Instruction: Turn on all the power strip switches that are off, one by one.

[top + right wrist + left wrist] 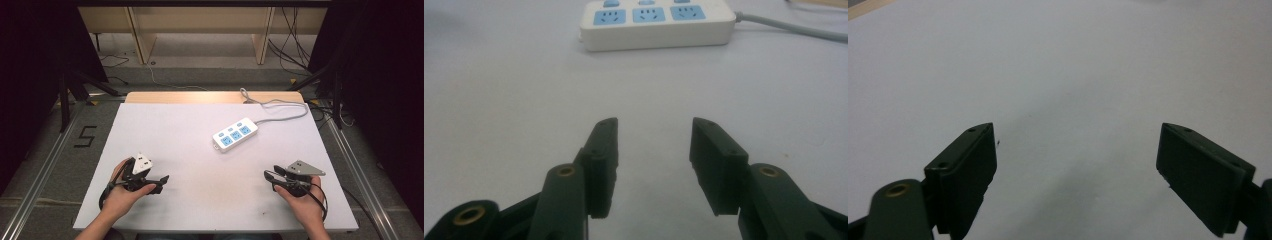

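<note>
Both grippers rest low near the table's (150,125) front edge with jaws apart and empty: the left gripper (1078,165) spread wide, the right gripper (653,150) less so. A power strip (656,22) lies toward the far side, right of centre: white, three blue sockets, grey cord (280,107) trailing off the back. Probably best to approach it squarely, closing across its narrow width.

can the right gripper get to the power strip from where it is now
Probably yes: the right gripper is open and faces the power strip, with bare white table between them.
</note>
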Motion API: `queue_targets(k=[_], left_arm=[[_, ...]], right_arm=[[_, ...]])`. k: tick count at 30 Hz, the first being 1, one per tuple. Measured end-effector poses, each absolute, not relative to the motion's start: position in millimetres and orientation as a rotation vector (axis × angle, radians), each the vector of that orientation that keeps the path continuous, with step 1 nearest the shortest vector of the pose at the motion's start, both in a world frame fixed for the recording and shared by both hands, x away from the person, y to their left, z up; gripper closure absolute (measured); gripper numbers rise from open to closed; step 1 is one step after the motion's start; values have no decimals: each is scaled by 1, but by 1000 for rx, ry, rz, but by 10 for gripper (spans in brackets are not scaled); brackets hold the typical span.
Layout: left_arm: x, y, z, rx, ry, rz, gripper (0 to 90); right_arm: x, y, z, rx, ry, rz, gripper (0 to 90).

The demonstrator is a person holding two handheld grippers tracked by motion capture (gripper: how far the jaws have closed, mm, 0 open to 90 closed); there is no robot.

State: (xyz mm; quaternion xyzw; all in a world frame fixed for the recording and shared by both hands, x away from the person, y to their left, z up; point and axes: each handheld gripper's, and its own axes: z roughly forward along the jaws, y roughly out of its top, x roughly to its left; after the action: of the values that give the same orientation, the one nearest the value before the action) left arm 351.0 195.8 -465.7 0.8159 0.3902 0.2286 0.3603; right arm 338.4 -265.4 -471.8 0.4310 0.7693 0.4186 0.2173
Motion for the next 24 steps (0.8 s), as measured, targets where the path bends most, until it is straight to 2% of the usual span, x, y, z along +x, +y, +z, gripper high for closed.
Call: queue_targets(k=[5, 9, 11, 24], left_arm=[[351, 195, -466, 2105, 1004, 586, 164], [351, 195, -467, 2100, 1011, 583, 167], [351, 195, -467, 2099, 1013, 582, 167], [350, 195, -467, 2101, 1016, 582, 172]], right_arm=[[339, -264, -472, 1204, 2148, 1123, 624], [340, -262, -467, 1177, 2165, 1079, 828], [343, -260, -462, 1157, 2169, 1061, 891], [368, -249, -448, 1153, 2193, 992, 900]])
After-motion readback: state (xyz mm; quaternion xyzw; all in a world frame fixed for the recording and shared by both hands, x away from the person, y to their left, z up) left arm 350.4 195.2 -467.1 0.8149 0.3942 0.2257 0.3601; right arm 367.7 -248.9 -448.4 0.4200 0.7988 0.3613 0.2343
